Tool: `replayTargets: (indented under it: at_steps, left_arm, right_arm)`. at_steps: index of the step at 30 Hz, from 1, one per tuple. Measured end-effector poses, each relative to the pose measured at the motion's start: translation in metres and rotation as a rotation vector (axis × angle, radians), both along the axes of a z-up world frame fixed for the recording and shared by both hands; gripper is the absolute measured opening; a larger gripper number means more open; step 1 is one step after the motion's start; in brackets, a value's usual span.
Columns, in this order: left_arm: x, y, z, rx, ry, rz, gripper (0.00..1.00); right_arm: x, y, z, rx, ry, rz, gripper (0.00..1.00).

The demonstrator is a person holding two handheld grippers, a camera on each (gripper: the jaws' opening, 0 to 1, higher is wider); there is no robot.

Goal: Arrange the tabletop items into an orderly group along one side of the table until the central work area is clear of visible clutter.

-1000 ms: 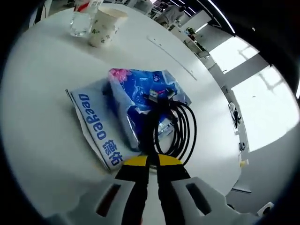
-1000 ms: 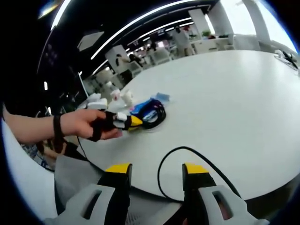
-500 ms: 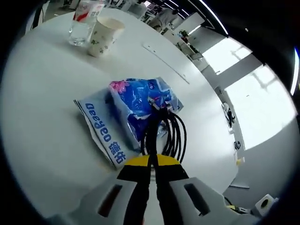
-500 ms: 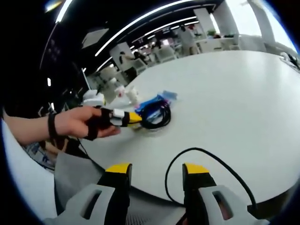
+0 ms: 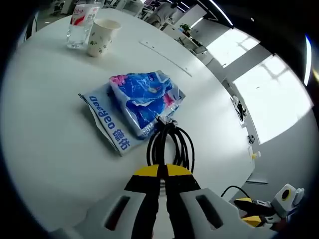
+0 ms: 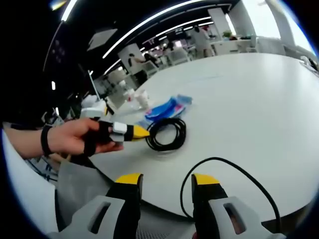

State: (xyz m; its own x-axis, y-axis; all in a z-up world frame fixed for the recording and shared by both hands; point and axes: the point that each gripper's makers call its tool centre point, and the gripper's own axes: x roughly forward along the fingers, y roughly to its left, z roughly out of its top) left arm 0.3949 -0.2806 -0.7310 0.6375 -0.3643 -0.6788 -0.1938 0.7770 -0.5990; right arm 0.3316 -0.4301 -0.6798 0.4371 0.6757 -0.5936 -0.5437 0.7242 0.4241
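My left gripper (image 5: pixel 162 172) is shut on a coiled black cable (image 5: pixel 170 143), which lies on the white table just in front of the packs. A crumpled blue tissue pack (image 5: pixel 142 97) rests on a flat white pack with blue lettering (image 5: pixel 105 124). In the right gripper view, a hand holds the left gripper (image 6: pixel 141 132) at the coiled cable (image 6: pixel 167 134), with the blue pack (image 6: pixel 167 107) behind it. My right gripper (image 6: pixel 164 181) hangs open near the table's edge. A loose black cable (image 6: pixel 224 167) arcs past its jaws.
A paper cup (image 5: pixel 102 31) and a clear water bottle (image 5: pixel 79 24) stand at the far side of the round table (image 5: pixel 45 99). The right gripper (image 5: pixel 254 209) shows beyond the table's edge. Chairs and people sit far behind.
The left gripper has drawn the coiled cable off the blue pack and onto the bare table, nearer the edge. The right gripper's jaws stay open.
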Motion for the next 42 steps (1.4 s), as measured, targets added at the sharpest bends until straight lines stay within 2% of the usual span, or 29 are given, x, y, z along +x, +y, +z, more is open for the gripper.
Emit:
replayTargets:
  at_steps: [4, 14, 30, 35, 42]
  left_arm:
    - [-0.009, 0.004, 0.001, 0.031, -0.001, -0.020, 0.00]
    - [-0.037, 0.009, -0.002, 0.046, 0.020, -0.060, 0.00]
    - [-0.070, 0.032, -0.012, 0.060, 0.046, -0.068, 0.00]
    - [-0.072, 0.035, -0.012, 0.057, 0.047, -0.068, 0.00]
    - [-0.078, 0.036, -0.016, 0.060, 0.059, -0.072, 0.00]
  right_arm:
    - [0.006, 0.005, -0.004, -0.004, 0.008, 0.008, 0.38]
    - [0.023, 0.026, -0.013, -0.004, 0.055, -0.008, 0.33]
    - [0.008, 0.080, -0.043, -0.076, 0.122, 0.103, 0.32]
    - [0.009, 0.096, -0.044, -0.077, 0.122, 0.128, 0.32]
    - [0.010, 0.105, -0.050, -0.101, 0.126, 0.149, 0.32]
